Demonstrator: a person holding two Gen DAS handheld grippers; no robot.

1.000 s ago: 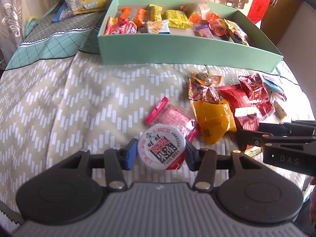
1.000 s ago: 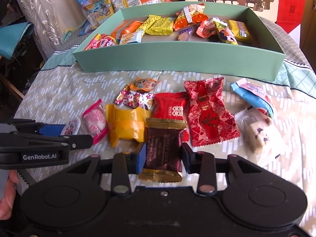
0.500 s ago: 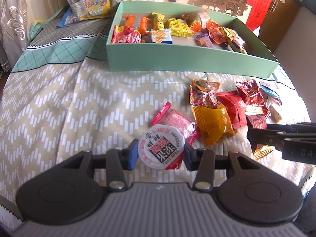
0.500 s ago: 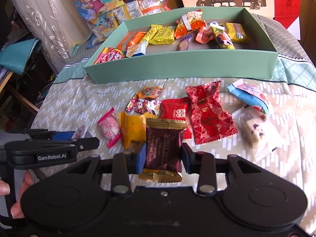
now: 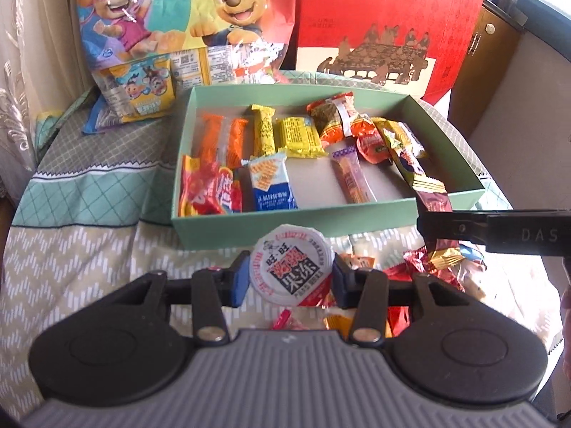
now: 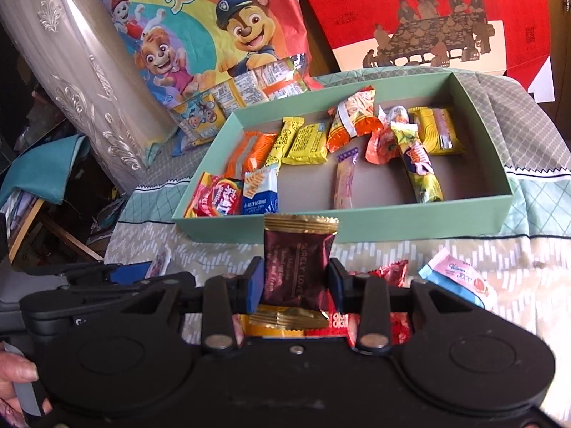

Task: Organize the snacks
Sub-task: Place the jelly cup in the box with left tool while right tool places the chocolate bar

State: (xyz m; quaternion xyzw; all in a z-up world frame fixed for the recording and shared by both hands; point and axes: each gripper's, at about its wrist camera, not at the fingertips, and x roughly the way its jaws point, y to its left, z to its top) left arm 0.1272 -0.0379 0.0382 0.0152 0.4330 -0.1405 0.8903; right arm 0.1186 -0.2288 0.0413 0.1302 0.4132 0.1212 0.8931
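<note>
My left gripper [image 5: 288,278] is shut on a round white jelly cup [image 5: 291,265] with red and black print, held above the tablecloth just before the near wall of the mint green box [image 5: 285,224]. My right gripper [image 6: 294,287] is shut on a dark maroon packet with gold ends [image 6: 298,264], lifted in front of the green box [image 6: 357,226]. In the left wrist view the right gripper [image 5: 492,232] crosses from the right with the maroon packet [image 5: 433,201] sticking up. The left gripper's body [image 6: 89,285] shows at the left of the right wrist view. Several snacks lie inside the box.
Loose snacks [image 5: 428,271] stay on the zigzag cloth below the grippers, among them a blue and pink packet [image 6: 460,278]. Behind the box stand a cartoon-dog snack bag [image 5: 185,25] and a red gift box [image 5: 389,21]. A hand [image 6: 14,385] shows at the lower left.
Both grippers have risen with their snacks and tipped toward the green box, which now fills the middle of both views. The loose snacks on the cloth have dropped below the fingers.
</note>
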